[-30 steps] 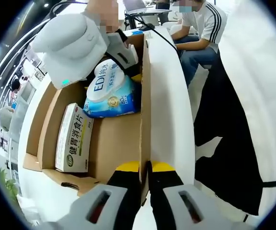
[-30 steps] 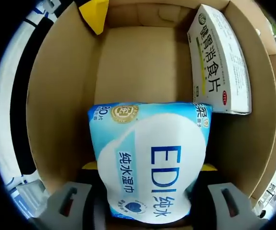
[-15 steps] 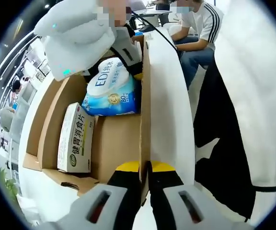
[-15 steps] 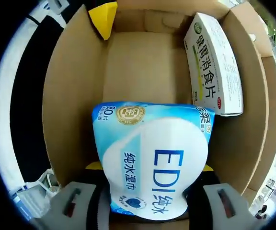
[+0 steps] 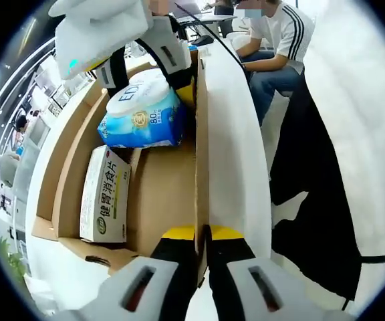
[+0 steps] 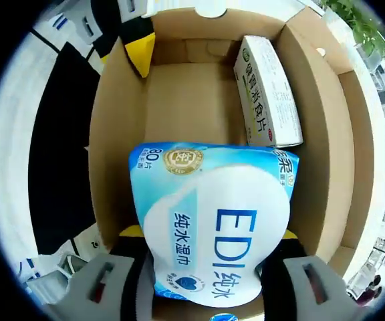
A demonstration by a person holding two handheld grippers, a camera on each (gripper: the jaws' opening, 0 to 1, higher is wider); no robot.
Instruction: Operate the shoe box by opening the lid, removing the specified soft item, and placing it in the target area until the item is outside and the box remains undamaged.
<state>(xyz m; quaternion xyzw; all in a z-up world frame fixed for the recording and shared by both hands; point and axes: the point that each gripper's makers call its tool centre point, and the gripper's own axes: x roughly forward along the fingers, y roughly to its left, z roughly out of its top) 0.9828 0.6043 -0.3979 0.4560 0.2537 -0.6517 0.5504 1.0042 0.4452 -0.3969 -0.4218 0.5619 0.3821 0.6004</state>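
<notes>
An open cardboard shoe box (image 5: 72, 167) lies below, its white-faced lid (image 5: 229, 134) standing upright. My left gripper (image 5: 202, 233) is shut on the lid's edge, yellow pads on either side of it. A blue and white pack of wet wipes (image 6: 216, 227) sits between the fingers of my right gripper (image 6: 209, 234), which is shut on it and holds it above the box floor (image 6: 186, 100). In the left gripper view the wet wipes pack (image 5: 142, 117) hangs at the box's far end under the right gripper (image 5: 156, 63).
A white medicine carton (image 5: 104, 194) lies along one wall of the box (image 6: 266, 100). The left gripper's yellow tip (image 6: 141, 53) shows at the far corner. A seated person (image 5: 276, 40) is beyond the lid, and a dark garment (image 5: 313, 187) hangs beside it.
The right gripper has risen with the wet wipes pack, so the box looks smaller and farther below it. The left gripper has kept its hold on the lid.
</notes>
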